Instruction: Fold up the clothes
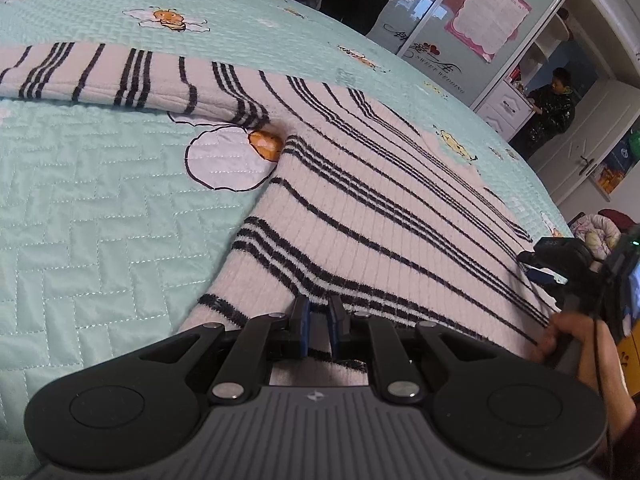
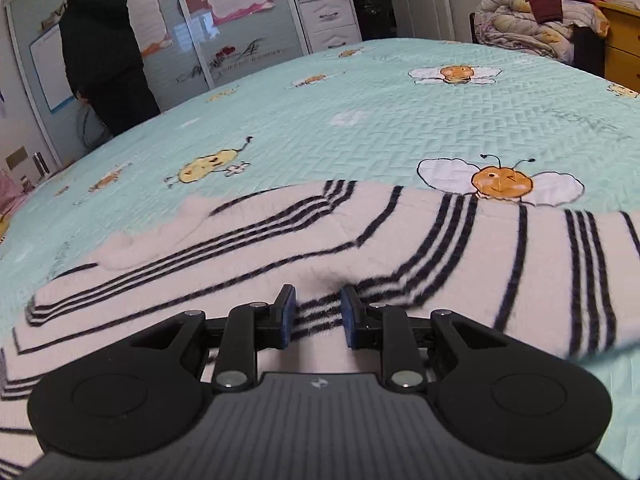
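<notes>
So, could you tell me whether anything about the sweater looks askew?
Nothing is damaged. The striped sweater lies on the bed cover unfolded, one sleeve stretched sideways; near the right gripper the knit is bunched into a ridge.

Your sweater (image 1: 380,216) lies spread on the bed (image 1: 100,220), one sleeve (image 1: 120,80) reaching left across the cover. Your left tongs (image 1: 319,322) sit at its near hem, your right tongs (image 2: 319,312) over its body; wardrobes (image 1: 472,28) stand behind the bed.
</notes>
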`<state>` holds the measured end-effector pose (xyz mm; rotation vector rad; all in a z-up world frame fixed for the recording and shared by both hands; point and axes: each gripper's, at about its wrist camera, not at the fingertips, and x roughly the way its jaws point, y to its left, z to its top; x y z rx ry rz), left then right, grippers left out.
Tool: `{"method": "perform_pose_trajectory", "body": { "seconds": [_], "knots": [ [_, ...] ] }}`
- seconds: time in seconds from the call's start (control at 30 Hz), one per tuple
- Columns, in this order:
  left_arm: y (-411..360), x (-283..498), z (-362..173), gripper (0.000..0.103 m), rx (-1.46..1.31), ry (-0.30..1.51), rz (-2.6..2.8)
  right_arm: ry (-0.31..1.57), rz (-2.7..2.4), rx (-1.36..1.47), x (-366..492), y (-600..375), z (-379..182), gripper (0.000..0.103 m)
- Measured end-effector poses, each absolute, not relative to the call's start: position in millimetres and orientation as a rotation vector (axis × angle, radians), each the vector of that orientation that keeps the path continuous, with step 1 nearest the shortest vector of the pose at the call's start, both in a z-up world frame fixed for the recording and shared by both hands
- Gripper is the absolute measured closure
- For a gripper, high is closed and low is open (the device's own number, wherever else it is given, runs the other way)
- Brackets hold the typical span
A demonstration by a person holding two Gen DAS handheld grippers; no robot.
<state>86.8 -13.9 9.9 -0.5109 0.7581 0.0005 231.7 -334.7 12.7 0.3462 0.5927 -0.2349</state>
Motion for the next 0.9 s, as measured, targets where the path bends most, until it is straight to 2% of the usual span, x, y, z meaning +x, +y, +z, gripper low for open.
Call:
{"method": "perform_pose_trajectory", "body": {
  "seconds": [0.23,0.27,0.53,0.73,0.9],
  "knots": [
    [-12.8,85.6,9.7,0.090,-0.513,0.756,-0.004,0.626,-0.045,0.302,177.5,-286.2,16.2,0.076],
    [-12.5,85.9,9.8,0.090,-0.515,0.757,-0.004,0.631,-0.048,0.277,181.9,-283.0,14.5,0.073],
    [-11.6,87.4,11.1,0.090,-0.521,0.766,-0.006,0.616,-0.147,0.306,223.7,-293.8,16.8,0.072],
    [-12.7,87.1,11.2,0.089,-0.511,0.768,-0.010,0.650,0.250,0.231,177.1,-222.4,32.0,0.072],
    [-13.2,88.1,12.0,0.089,-0.505,0.776,-0.011,0.694,0.373,0.168,194.4,-173.5,26.5,0.072]
  ]
}}
